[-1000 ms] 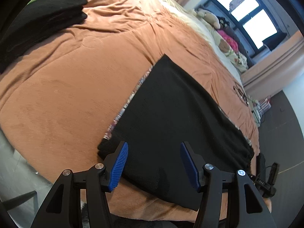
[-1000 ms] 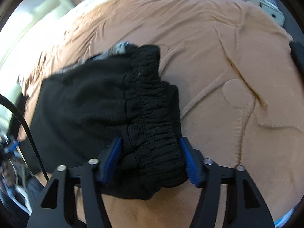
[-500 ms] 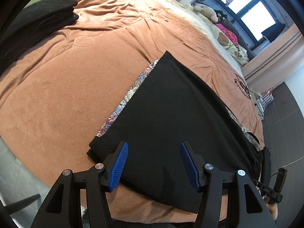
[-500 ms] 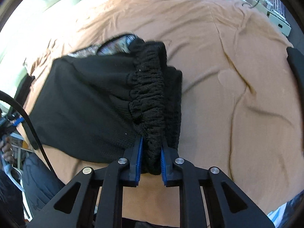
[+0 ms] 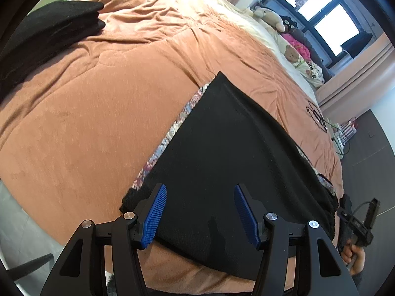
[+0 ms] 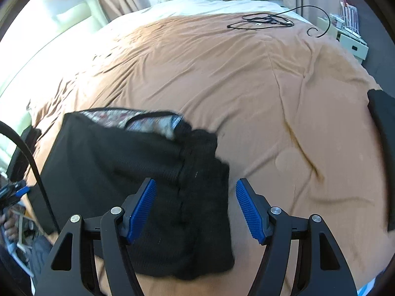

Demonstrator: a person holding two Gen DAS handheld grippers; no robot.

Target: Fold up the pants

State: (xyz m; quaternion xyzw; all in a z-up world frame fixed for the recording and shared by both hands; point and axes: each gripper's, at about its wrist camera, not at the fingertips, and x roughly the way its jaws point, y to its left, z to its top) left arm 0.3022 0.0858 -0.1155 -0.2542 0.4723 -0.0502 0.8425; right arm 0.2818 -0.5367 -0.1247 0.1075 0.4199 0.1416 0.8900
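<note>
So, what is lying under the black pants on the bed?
Under the black pants a strip of floral patterned fabric shows along their edge, on the orange blanket. How far it extends beneath is covered.

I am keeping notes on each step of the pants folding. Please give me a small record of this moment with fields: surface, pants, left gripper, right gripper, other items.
surface: orange blanket covering a bed
pants: black pants lying flat near the bed's edge, patterned lining showing along one side; elastic waistband end bunched
left gripper: left gripper open above the pants, fingers not pressing the cloth
right gripper: right gripper open, its jaws have just been opening; waistband lies between them, released
other items: folded black clothes; black cable
</note>
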